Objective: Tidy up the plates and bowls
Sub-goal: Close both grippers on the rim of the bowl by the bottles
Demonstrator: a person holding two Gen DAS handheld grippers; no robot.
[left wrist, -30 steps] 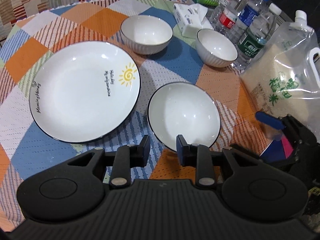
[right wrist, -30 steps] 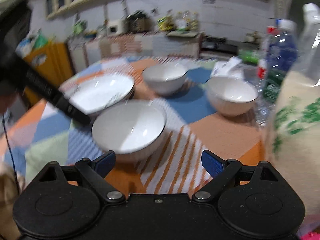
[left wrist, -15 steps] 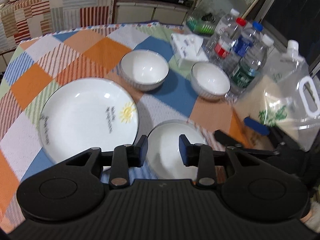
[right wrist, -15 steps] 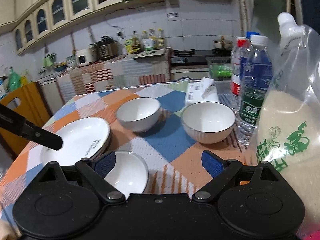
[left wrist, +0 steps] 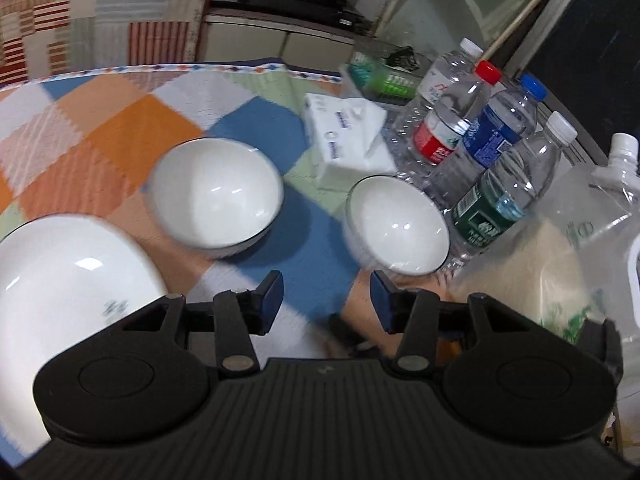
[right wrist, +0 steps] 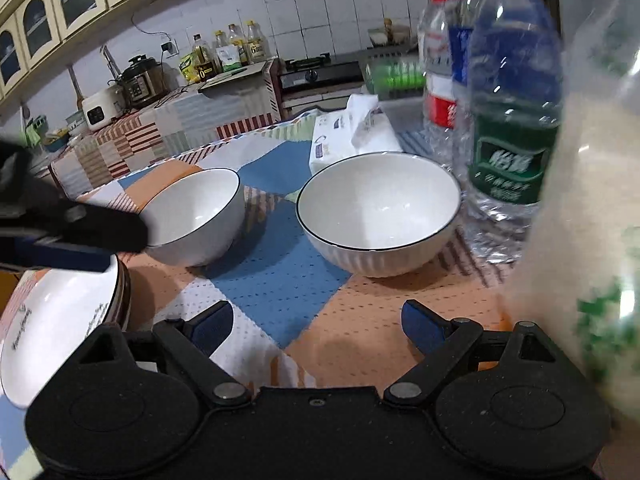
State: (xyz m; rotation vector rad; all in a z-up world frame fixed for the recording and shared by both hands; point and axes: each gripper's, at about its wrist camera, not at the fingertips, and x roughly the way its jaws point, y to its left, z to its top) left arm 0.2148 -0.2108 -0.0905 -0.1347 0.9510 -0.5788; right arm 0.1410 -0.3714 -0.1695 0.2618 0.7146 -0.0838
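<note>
From my left wrist view, the scene has slid: a second ago the large sun-printed plate [left wrist: 60, 300] and the small shallow dish filled the foreground, and now only the plate's blurred edge shows at lower left, the dish gone from sight. The 2 white bowls have come closer, the left bowl [left wrist: 218, 192] and the right bowl [left wrist: 396, 224] sitting apart on the patchwork tablecloth [left wrist: 100, 140]. My left gripper [left wrist: 326, 300] points steeply down at the cloth between them; its jaws have just been opening, with nothing between them, only cloth and a blurred bit of the other hand below. The tissue pack [left wrist: 348, 140] and 4 water bottles [left wrist: 500, 200] stand behind the right bowl, the rice bag [left wrist: 568, 264] just beside them.

From my right wrist view, the small dish that lay under my jaws earlier is out of frame, and the right bowl [right wrist: 378, 212] now sits straight ahead. My right gripper [right wrist: 316, 324] tilts down at the cloth before it, jaws wide and empty. The left bowl [right wrist: 196, 216] is partly hidden by my left gripper [right wrist: 72, 228], and the plate [right wrist: 56, 320] rests on another at lower left.
</note>
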